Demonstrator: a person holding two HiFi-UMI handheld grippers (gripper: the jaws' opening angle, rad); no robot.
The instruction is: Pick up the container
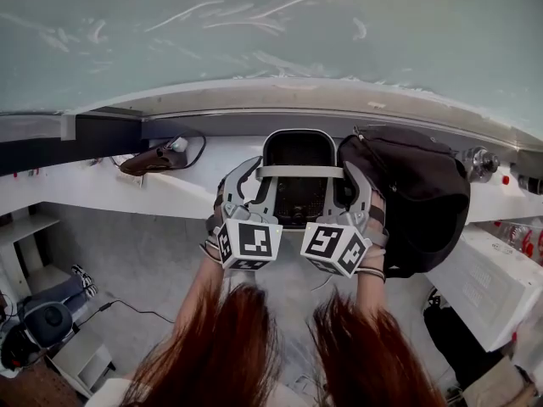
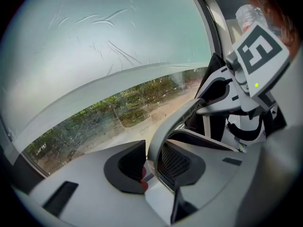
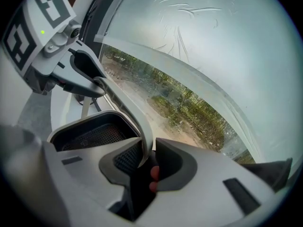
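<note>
The container point(image 1: 299, 155), a dark mesh-walled basket with a pale grey rim, stands on the white worktop point(image 1: 102, 189) hard against the left side of the black bag point(image 1: 416, 193), which bulges toward its rim. A flat grey handle point(image 1: 299, 172) arches across its open top. The left gripper point(image 1: 254, 185) is at the handle end farther from the bag, and in the left gripper view its jaws point(image 2: 151, 167) straddle the band point(image 2: 175, 122) but stand spread, with a sliver of gap on one side, so nothing is clamped there yet. The right gripper point(image 1: 346, 189) is at the end nearest the bag, and in the right gripper view its jaws point(image 3: 147, 162) appear to pinch the band point(image 3: 130, 108) from both faces. The basket looks empty, so it should be light, and the body seems stiff moulded plastic rather than anything fragile. The handle is the doubtful part: thin, smooth and probably able to flex or swing where it meets the rim, so a hold at one end alone could let the basket tip. Gripping across the flat faces close to both ends looks soundest, and the lift should go straight up, because the bag may drag on the side next to it.
</note>
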